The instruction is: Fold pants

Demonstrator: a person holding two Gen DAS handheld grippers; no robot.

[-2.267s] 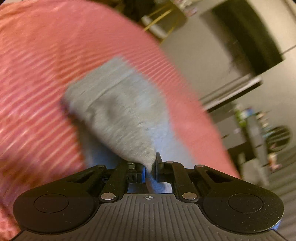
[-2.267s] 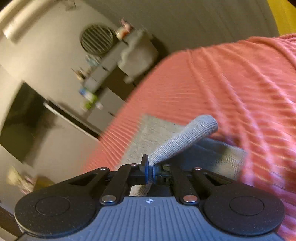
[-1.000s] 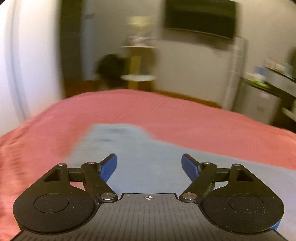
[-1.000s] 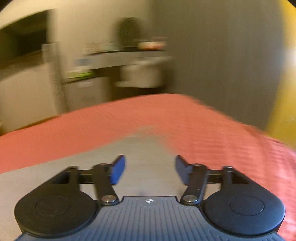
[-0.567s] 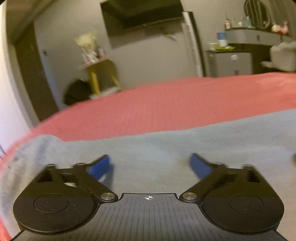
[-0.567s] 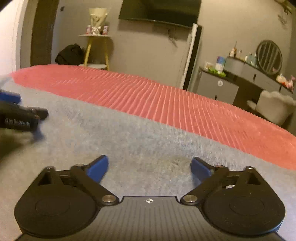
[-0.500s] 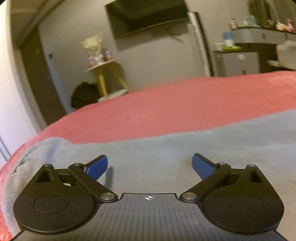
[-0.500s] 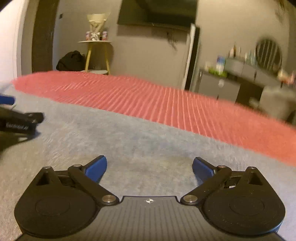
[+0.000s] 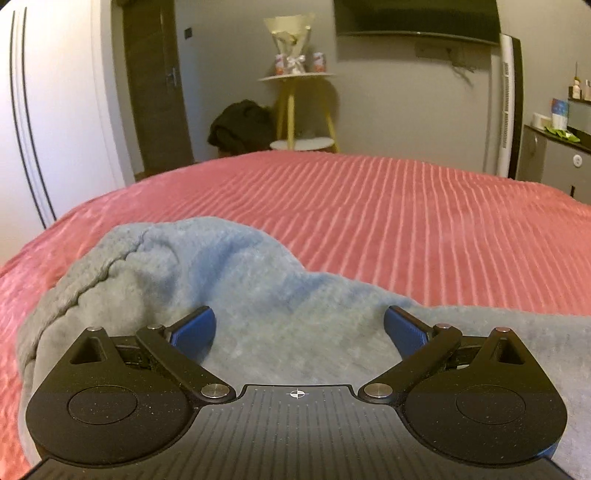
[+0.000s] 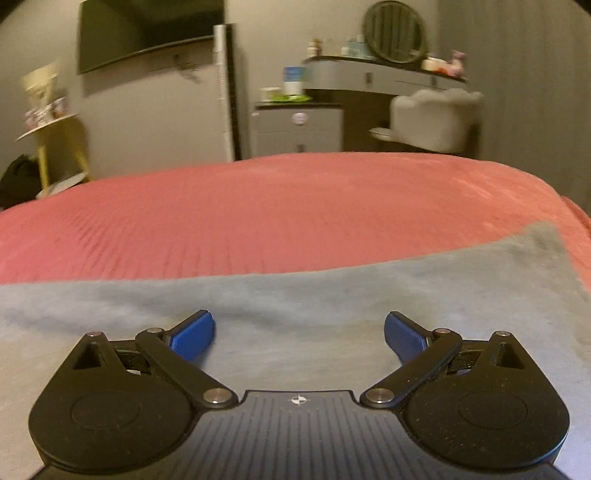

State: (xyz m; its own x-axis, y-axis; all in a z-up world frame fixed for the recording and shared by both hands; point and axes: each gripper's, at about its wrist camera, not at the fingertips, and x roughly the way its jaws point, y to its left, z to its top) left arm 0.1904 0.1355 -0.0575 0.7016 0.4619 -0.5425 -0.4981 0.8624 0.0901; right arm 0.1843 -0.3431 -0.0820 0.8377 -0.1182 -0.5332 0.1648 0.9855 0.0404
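Left wrist view: left gripper (image 9: 297,328) low over the soft grey fleece pants (image 9: 229,273), blue-padded fingers (image 9: 194,328) spread wide apart, nothing held between them. Pants lying on the ribbed coral-red bedspread (image 9: 388,214), rumpled into a rounded hump just ahead of the fingers, a curved stitched seam (image 9: 103,269) running down the left side of the hump. Beyond the bed, a yellow-legged round side table (image 9: 295,107), a dark heap (image 9: 240,125) on the floor beside it, a dark wall-mounted screen (image 9: 417,16) above.

Right wrist view: right gripper (image 10: 299,330) likewise splayed wide, gripping nothing, blue pads (image 10: 404,332) just above the grey fabric (image 10: 332,302). Pants stretched flat across the near part of the bedspread (image 10: 258,206), far edge running left to right, ending in a corner at the right. Behind, a grey dresser (image 10: 299,125), a round mirror (image 10: 395,31), a pale upholstered chair (image 10: 432,118)
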